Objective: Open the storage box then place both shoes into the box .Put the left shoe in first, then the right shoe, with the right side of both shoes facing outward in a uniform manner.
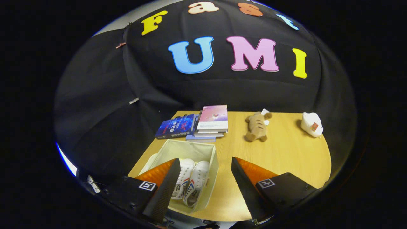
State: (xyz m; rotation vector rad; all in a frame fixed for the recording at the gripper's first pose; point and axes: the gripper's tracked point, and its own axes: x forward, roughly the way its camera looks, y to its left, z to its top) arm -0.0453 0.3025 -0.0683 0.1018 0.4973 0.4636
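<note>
Storage box (190, 159): an open cream fabric box on the near left of the wooden surface (279, 152), its top uncovered, with both shoes already inside.
Shoes: two white lace-up shoes lie side by side in the box, toes toward the far wall; one (183, 178) sits on the left, the other (197, 183), with coloured stripes on its side, sits on the right.
Gripper (203, 187): released, fingers spread wide and holding nothing; it hovers above the near edge of the surface.
Box relative to gripper: the box lies low and left, partly behind the left finger (160, 187); the right finger (251, 187) is over bare wood, well clear of the box.
Task progress, as a judgement: both shoes look placed, so little or nothing remains.
Risk one: the left finger sits close over the box's near corner; a downward or leftward move could catch the soft wall, tip the box or shift the shoes.
Risk two: whether the right sides face outward alike cannot be confirmed here; any correction risks disturbing the pair.
Other things: stacked books (203, 125), a plush toy (257, 126) and a small white object (311, 124) lie on the far side, well apart.
</note>
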